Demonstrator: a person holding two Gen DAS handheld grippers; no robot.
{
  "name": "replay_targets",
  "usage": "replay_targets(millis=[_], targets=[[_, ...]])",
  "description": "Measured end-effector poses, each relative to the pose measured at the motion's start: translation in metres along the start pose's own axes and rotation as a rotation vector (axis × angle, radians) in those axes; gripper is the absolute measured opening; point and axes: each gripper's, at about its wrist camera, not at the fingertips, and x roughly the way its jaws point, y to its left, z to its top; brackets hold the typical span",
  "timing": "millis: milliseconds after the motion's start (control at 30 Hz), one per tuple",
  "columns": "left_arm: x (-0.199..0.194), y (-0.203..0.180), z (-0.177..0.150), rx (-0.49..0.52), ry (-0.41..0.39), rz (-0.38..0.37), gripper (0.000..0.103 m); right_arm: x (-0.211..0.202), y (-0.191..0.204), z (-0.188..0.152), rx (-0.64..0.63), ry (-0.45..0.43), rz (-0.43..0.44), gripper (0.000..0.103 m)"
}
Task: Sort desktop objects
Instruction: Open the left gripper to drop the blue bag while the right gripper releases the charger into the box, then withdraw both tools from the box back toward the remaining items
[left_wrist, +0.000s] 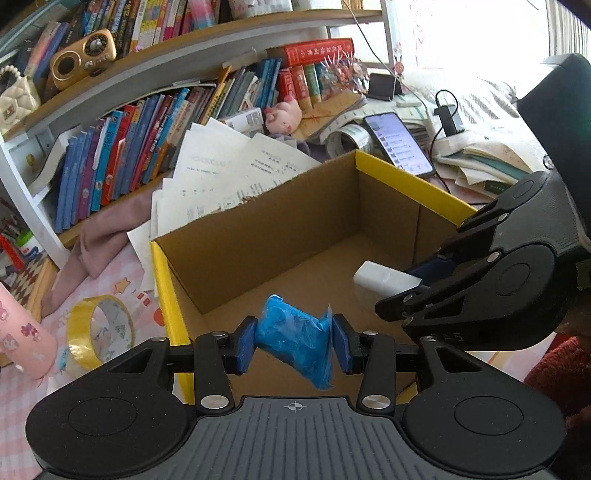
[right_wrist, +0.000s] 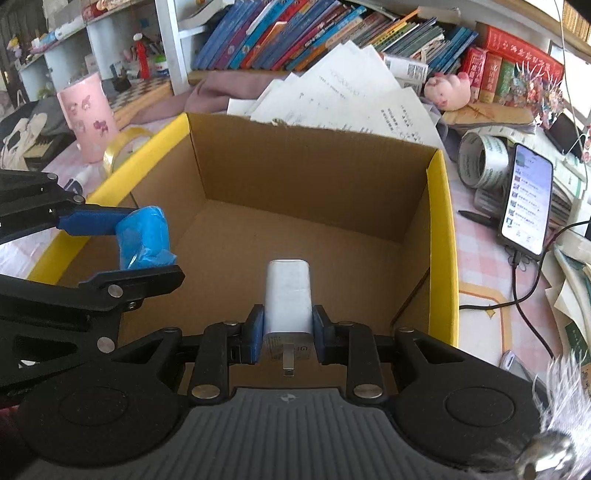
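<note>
Both hands over the open cardboard box (right_wrist: 314, 192), yellow along its top edges.

Left gripper (left_wrist: 293, 341): fingers clenched on a crumpled blue plastic bag (left_wrist: 293, 338), one blue pad pressing each side. The bag hangs above the box's near left corner, clear of the floor. From the right wrist view the same bag (right_wrist: 144, 236) sits between my left pads, just inside the yellow left wall.

Right gripper (right_wrist: 288, 332): fingers closed on a white charger (right_wrist: 288, 291), gripped near its plug end, metal prong pointing back toward my palm. The body of the charger juts forward over the box floor. From the left wrist view the charger (left_wrist: 384, 278) pokes out of the right gripper (left_wrist: 424, 280), low inside the box on its right side; whether it touches the floor I cannot tell.

Around the box: roll of yellow tape (left_wrist: 98, 332) and pink cup (right_wrist: 88, 118) to the left, loose papers (right_wrist: 343, 96) behind, lit phone (right_wrist: 526, 199) on its cable to the right, pink plush pig (right_wrist: 447, 90) by the books.
</note>
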Motion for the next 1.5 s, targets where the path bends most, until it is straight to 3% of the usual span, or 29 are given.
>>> replay_targets(millis=[433, 467, 533, 700, 867, 1133, 1500], targets=[[0.002, 0.001, -0.002, -0.045, 0.012, 0.000, 0.045, 0.007, -0.005, 0.000, 0.003, 0.019, 0.035, 0.025], [0.002, 0.001, -0.002, -0.045, 0.011, 0.002, 0.045, 0.006, -0.005, 0.000, 0.007, 0.015, 0.036, 0.026], [0.000, -0.001, -0.003, -0.031, 0.006, 0.011, 0.056, 0.005, -0.005, 0.001, 0.014, 0.002, 0.040, 0.033], [-0.010, 0.000, -0.007, -0.012, -0.054, 0.031, 0.061, -0.004, -0.004, 0.002, 0.038, -0.044, 0.023, 0.042], [-0.029, 0.005, -0.012, 0.007, -0.135, 0.003, 0.069, -0.021, 0.005, 0.002, 0.073, -0.116, -0.022, 0.050], [-0.060, 0.021, -0.029, 0.061, -0.250, -0.039, 0.079, -0.050, 0.037, -0.005, 0.133, -0.210, -0.142, 0.053], [-0.102, 0.065, -0.072, 0.068, -0.319, -0.096, 0.082, -0.083, 0.107, -0.029, 0.218, -0.306, -0.285, 0.056]])
